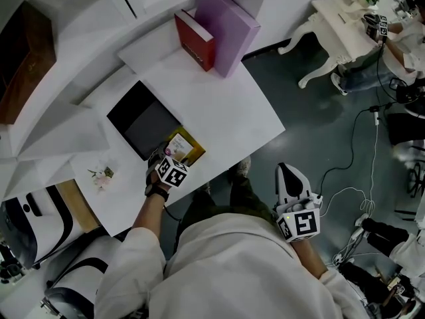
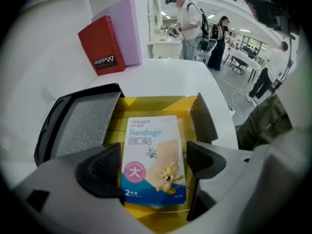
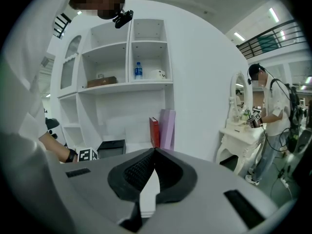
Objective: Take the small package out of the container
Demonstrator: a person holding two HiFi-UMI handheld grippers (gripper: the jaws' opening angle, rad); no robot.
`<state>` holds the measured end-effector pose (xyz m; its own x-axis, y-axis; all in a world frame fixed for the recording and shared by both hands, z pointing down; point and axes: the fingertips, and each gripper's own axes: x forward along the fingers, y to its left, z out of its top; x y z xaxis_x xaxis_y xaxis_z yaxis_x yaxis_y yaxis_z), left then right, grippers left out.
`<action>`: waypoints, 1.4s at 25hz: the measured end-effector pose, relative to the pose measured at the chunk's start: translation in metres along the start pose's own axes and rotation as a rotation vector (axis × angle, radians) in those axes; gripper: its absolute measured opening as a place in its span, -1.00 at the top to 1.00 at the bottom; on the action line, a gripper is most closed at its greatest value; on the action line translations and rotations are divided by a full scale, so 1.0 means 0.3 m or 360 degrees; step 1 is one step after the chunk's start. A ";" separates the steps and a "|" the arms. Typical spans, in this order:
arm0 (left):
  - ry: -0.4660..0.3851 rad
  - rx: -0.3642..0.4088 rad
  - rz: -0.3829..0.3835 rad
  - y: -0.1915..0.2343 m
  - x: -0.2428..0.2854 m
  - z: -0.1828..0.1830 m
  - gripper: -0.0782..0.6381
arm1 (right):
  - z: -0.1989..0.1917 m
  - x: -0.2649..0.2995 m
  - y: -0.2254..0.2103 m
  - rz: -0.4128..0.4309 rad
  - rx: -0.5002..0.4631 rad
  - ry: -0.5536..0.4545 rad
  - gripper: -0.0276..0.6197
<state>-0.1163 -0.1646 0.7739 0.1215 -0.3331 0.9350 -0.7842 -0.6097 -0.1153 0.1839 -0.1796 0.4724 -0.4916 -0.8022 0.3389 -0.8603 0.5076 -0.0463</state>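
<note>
A small white-and-blue bandage package lies in an open yellow box, which sits near the white table's front edge. My left gripper is open right over it, one jaw on each side of the package and close to its long edges. In the head view the left gripper points into the yellow box. My right gripper hangs off the table beside the person's right side. It is shut with nothing held.
A black tray with a grey lining lies just left of the yellow box. A red book and a purple box stand at the table's back. A small flower lies at the left. Cables run over the floor.
</note>
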 end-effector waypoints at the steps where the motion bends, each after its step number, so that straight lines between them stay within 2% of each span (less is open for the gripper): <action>1: 0.0010 -0.0005 -0.0004 -0.001 0.007 -0.001 -0.37 | -0.002 0.003 -0.005 0.0002 0.0002 0.0002 0.84; 8: 0.0039 -0.0029 -0.0023 -0.007 0.032 -0.005 -0.39 | -0.011 0.016 -0.036 0.0002 0.0007 0.0034 0.84; 14: -0.0005 -0.0071 -0.0102 -0.023 0.031 0.017 -0.39 | -0.013 0.027 -0.052 0.0022 0.0006 0.0048 0.84; 21: 0.0004 -0.0005 -0.0118 -0.031 0.050 0.036 -0.39 | -0.015 0.047 -0.054 0.0058 -0.0008 0.0071 0.84; 35: -0.0004 -0.0033 -0.0149 -0.035 0.033 0.037 -0.36 | 0.003 0.071 -0.024 0.0099 -0.0033 0.0070 0.84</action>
<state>-0.1001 -0.1694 0.7807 0.1962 -0.2773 0.9405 -0.7819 -0.6230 -0.0205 0.1796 -0.2006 0.4792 -0.5370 -0.7546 0.3771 -0.8253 0.5626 -0.0493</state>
